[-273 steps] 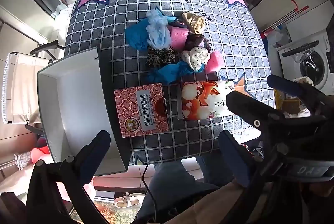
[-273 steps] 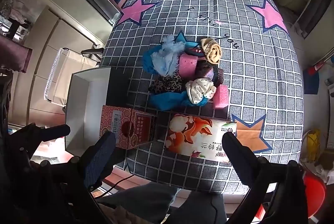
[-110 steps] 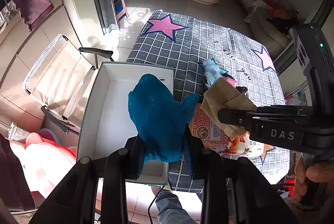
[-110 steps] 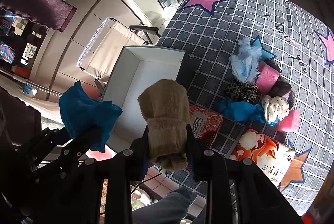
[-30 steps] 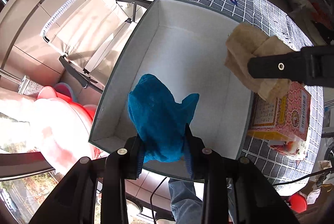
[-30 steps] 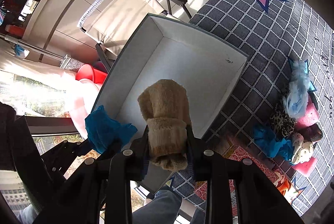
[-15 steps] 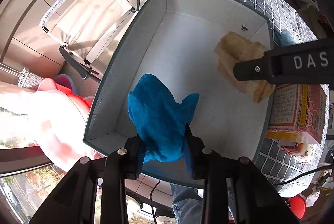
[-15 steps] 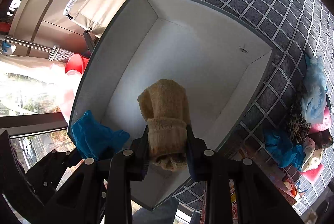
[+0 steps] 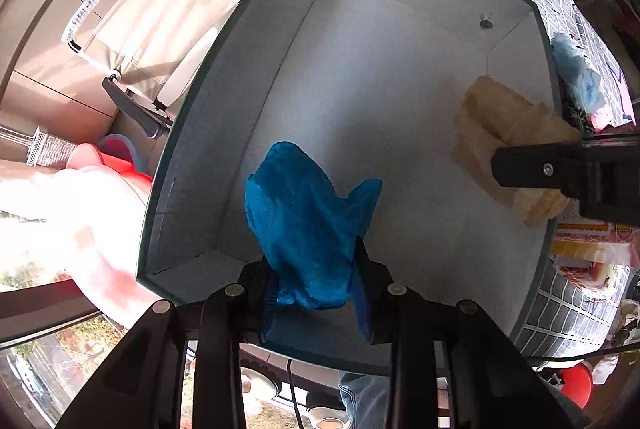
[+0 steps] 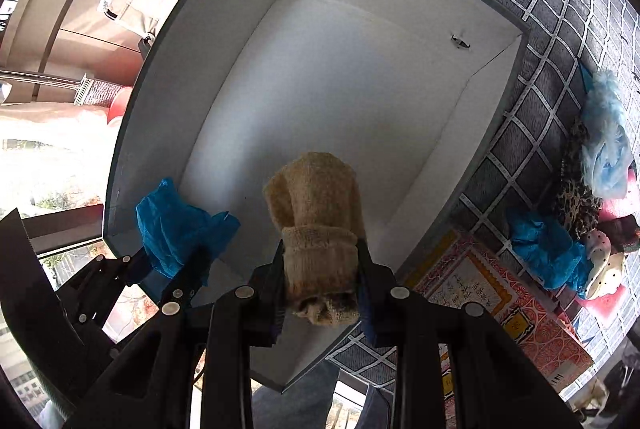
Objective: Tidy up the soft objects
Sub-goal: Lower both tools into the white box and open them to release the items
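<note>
The blue cloth is being pinched by the left gripper and the tan sock by the right gripper, both being held directly above the white box, whose bare floor is filling each frame's centre.

Two cloths hanging over a box

The left gripper is pinching a blue cloth above the white box, while the right gripper is gripping a tan cloth beside it.

No text is legible anywhere
</note>
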The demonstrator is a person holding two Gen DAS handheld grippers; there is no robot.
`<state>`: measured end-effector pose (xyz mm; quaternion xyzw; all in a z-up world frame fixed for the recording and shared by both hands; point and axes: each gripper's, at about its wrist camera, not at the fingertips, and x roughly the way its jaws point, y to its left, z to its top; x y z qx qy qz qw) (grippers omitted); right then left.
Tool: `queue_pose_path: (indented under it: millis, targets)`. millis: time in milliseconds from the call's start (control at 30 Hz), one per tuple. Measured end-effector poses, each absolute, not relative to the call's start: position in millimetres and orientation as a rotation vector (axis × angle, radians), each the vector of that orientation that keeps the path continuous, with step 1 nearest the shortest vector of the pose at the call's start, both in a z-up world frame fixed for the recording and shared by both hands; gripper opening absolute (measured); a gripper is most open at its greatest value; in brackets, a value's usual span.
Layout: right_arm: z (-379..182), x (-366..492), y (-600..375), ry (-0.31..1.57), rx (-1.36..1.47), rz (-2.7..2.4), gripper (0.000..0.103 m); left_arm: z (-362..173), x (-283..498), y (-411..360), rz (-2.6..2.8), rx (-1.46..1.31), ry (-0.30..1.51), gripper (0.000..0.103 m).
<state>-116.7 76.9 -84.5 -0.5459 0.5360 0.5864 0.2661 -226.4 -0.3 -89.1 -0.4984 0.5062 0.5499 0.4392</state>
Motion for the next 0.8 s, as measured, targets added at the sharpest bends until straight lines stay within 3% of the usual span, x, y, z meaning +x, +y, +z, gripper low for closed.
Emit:
queue_pose_path:
  millis: [700, 733, 767, 800]
  targets:
    - [-37, -110, 87, 1.374, -1.339, 1.691, 0.031, -68, -219, 3, 1.361, -1.219, 1.193, 0.038]
    - [-36, -109, 87, 1.375, -1.335, 1.692, 0.031, -67, -217, 4, 1.358, -1.216, 1.19, 0.041]
    - [-33, -104, 89, 1.377, -1.33, 1.695, 0.031, -66, -215, 4, 1.363, -1.213, 1.186, 0.051]
    - [-32, -103, 89, 1.381, -1.322, 1.7, 0.031, -65, -216, 5, 1.372, -1.21, 1.182, 0.071]
